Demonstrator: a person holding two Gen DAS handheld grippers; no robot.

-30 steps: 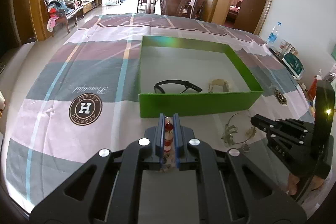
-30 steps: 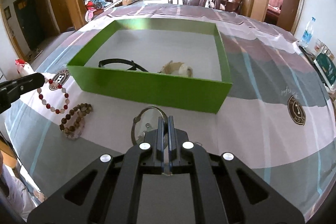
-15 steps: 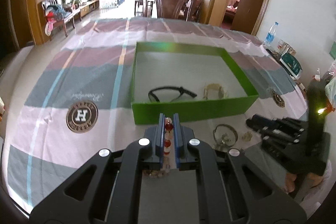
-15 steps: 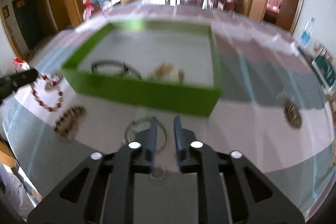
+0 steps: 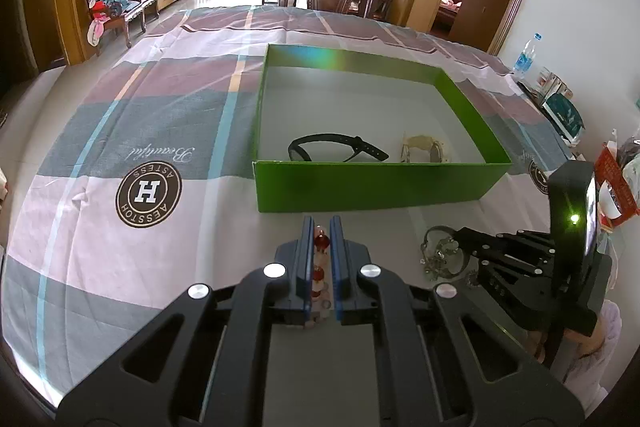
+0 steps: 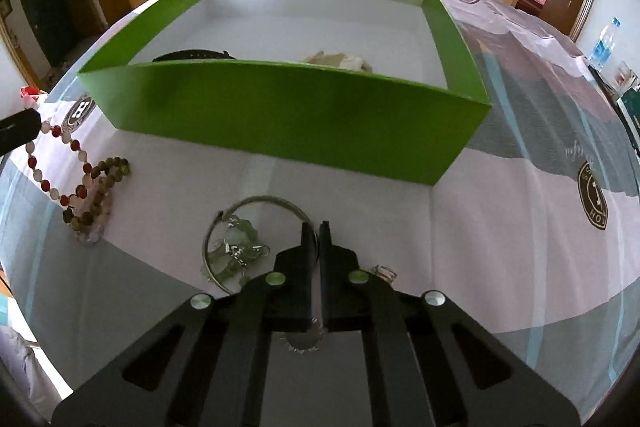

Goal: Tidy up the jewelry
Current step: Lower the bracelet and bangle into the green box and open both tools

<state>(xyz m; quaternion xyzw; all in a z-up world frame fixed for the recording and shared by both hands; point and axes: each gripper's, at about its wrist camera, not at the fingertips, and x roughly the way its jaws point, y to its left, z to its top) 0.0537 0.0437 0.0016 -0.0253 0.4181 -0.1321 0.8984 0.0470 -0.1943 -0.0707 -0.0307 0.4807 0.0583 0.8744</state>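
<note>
Near the green box's [image 5: 372, 187] front wall, left gripper [image 5: 321, 239] pinched the red-and-white bead bracelet [image 6: 56, 163], right gripper [image 6: 315, 239] clamped the silver bangle's [image 6: 256, 205] rim; lift both clear before crossing.

Both grippers: matte black plastic frames, angular struts with triangular cut-outs, four round silver screw heads each. Left gripper [image 5: 321, 227] has blue-edged fingers [image 5: 307, 259]; right gripper [image 6: 315, 227] has plain black fingers [image 6: 306, 255]. In the left wrist view the right gripper's body carries an upright black housing with a lit green LED [image 5: 575, 218] and rows of small screws. Light sleeve [image 5: 600, 343] behind it.
</note>
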